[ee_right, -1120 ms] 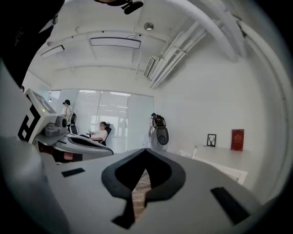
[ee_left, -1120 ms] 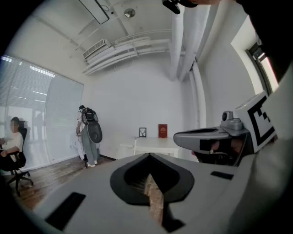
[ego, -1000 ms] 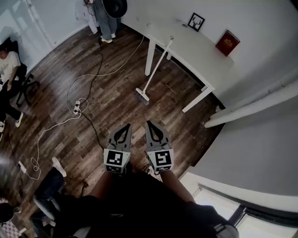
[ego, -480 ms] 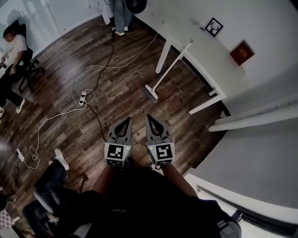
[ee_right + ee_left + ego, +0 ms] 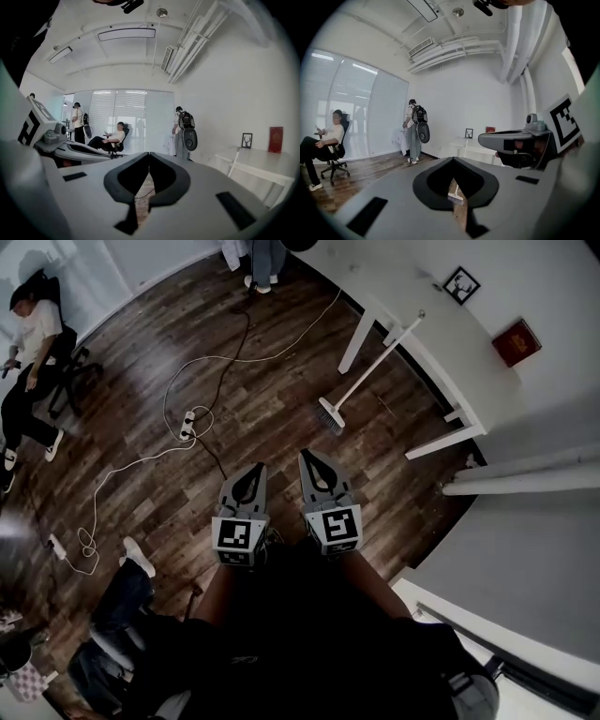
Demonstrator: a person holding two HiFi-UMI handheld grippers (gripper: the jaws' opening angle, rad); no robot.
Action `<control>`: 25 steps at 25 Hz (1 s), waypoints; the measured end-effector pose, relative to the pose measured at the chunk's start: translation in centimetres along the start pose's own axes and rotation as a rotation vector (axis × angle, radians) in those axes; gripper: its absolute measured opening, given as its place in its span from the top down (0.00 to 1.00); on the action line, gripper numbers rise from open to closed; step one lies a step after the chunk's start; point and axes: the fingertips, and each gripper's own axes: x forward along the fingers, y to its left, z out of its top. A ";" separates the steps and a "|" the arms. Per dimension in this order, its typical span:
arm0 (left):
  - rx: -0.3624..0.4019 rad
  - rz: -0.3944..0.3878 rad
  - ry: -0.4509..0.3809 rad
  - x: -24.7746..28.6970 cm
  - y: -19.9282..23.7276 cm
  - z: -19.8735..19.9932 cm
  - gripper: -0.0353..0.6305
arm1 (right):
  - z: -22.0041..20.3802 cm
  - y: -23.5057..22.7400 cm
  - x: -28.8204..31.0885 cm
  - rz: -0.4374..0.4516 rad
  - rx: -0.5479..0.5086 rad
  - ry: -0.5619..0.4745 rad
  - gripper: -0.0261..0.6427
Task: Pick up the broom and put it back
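The broom [image 5: 370, 367] has a white handle that leans on the edge of the white table [image 5: 441, 352], and its brush head [image 5: 330, 417] rests on the wood floor. My left gripper [image 5: 254, 469] and right gripper [image 5: 308, 457] are held side by side, short of the brush head, both shut and empty. In the left gripper view the brush head [image 5: 455, 198] shows through the opening behind the closed tips of the left gripper [image 5: 452, 160]. The right gripper [image 5: 149, 153] points level into the room, with the broom handle [image 5: 233, 165] off to its right.
White and black cables with a power strip [image 5: 187, 423] lie on the floor to the left of the grippers. A person sits in a chair [image 5: 33, 334] at far left and another stands [image 5: 262, 254] at the top. A white pipe [image 5: 525, 486] runs along the right wall.
Both grippers have travelled together across the room. In the head view the broom, the table and the cables have slid to the right. The jaws stay shut.
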 end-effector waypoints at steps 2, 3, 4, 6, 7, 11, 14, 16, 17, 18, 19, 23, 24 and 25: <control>-0.044 0.003 0.005 0.3 0.6 -0.2 0.95 | 0.3 0.1 0.9 0.009 0.018 0.009 0.93; -0.073 -0.002 0.000 0.6 0.7 -0.2 0.95 | 0.2 0.1 1.4 0.013 0.018 0.015 0.93; -0.088 -0.004 -0.006 1.1 0.9 -0.4 0.95 | 0.0 -0.1 1.9 0.018 0.005 0.021 0.93; -0.083 0.004 -0.011 2.1 1.5 -1.1 0.95 | -0.8 -0.6 3.2 0.030 -0.023 0.033 0.93; -0.080 0.007 -0.008 2.7 1.8 -1.3 0.95 | -1.1 -0.8 3.9 0.037 -0.015 0.035 0.93; -0.078 0.004 0.023 6.6 3.1 -0.8 0.95 | -1.3 -2.8 7.8 0.057 0.074 0.022 0.93; -0.057 0.001 0.032 10.7 4.9 1.2 0.95 | -1.0 -6.0 11.5 0.047 0.091 0.012 0.93; -0.043 -0.006 0.043 13.4 5.8 2.7 0.95 | -0.5 -8.3 13.7 0.036 0.094 -0.004 0.93; -0.033 -0.012 0.047 14.8 6.0 3.4 0.95 | -0.3 -9.5 14.5 0.030 0.098 -0.010 0.93; -0.022 -0.020 0.050 16.1 6.0 3.9 0.95 | -0.1 -10.7 15.1 0.022 0.104 -0.007 0.93; -0.013 -0.029 0.057 17.5 5.9 4.4 0.95 | 0.0 -11.8 15.6 0.016 0.111 0.001 0.93; -0.005 -0.097 0.095 23.7 4.3 4.5 0.95 | -0.8 -17.1 17.8 -0.027 0.130 0.026 0.93; -0.001 -0.116 0.099 25.1 3.7 4.4 0.95 | -1.2 -18.5 18.1 -0.038 0.148 0.030 0.93; 0.003 -0.135 0.105 26.4 3.0 4.3 0.95 | -1.6 -19.7 18.2 -0.049 0.159 0.035 0.93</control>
